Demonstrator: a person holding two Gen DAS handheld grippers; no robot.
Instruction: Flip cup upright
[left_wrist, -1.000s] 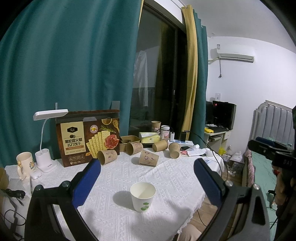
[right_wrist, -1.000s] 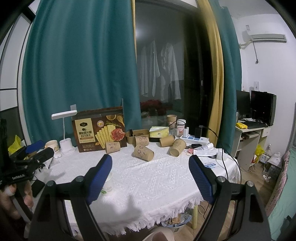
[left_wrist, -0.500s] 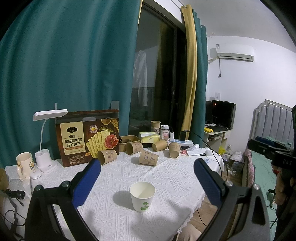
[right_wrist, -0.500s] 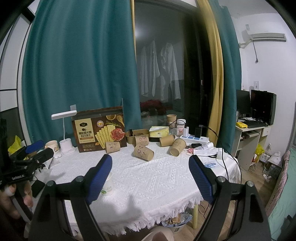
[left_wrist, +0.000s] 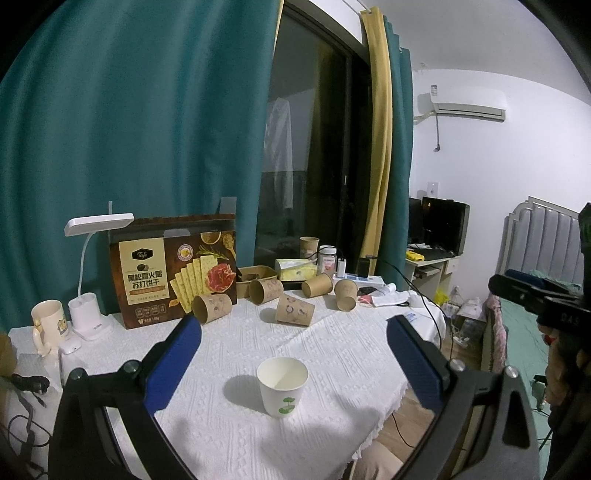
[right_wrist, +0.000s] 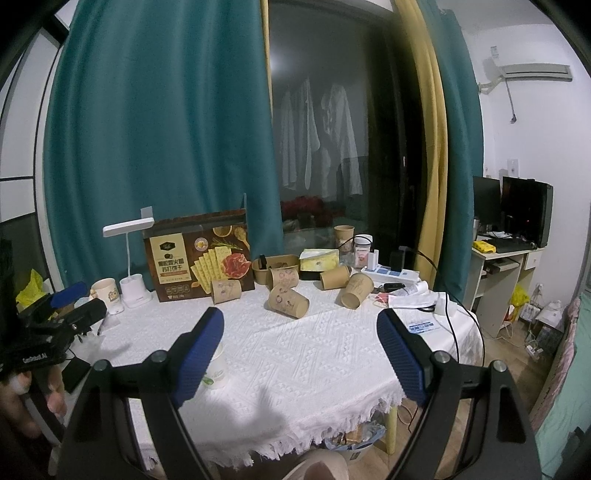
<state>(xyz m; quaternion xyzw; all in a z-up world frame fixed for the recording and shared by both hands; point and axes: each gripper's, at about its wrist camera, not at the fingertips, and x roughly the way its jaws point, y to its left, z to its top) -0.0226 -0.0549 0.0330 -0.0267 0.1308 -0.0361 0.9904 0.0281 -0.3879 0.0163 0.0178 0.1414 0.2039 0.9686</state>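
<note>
A white paper cup (left_wrist: 282, 386) with a green leaf print stands upright, mouth up, on the white tablecloth (left_wrist: 332, 354). My left gripper (left_wrist: 293, 363) is open and held back from it, the cup showing between its blue pads with nothing gripped. In the right wrist view the same cup (right_wrist: 218, 371) peeks out behind the left blue pad. My right gripper (right_wrist: 299, 350) is open and empty over the table's front part. Several brown paper cups lie on their sides farther back, such as one (left_wrist: 293, 310) near the middle, also seen as the brown cup (right_wrist: 288, 302).
A brown cracker box (left_wrist: 173, 275), a white desk lamp (left_wrist: 88, 269) and a mug (left_wrist: 46, 325) stand at the back left. A tissue box (right_wrist: 318, 258), a power strip (right_wrist: 389, 274) and cables clutter the back right. The table's fringed front edge (right_wrist: 295, 432) is close.
</note>
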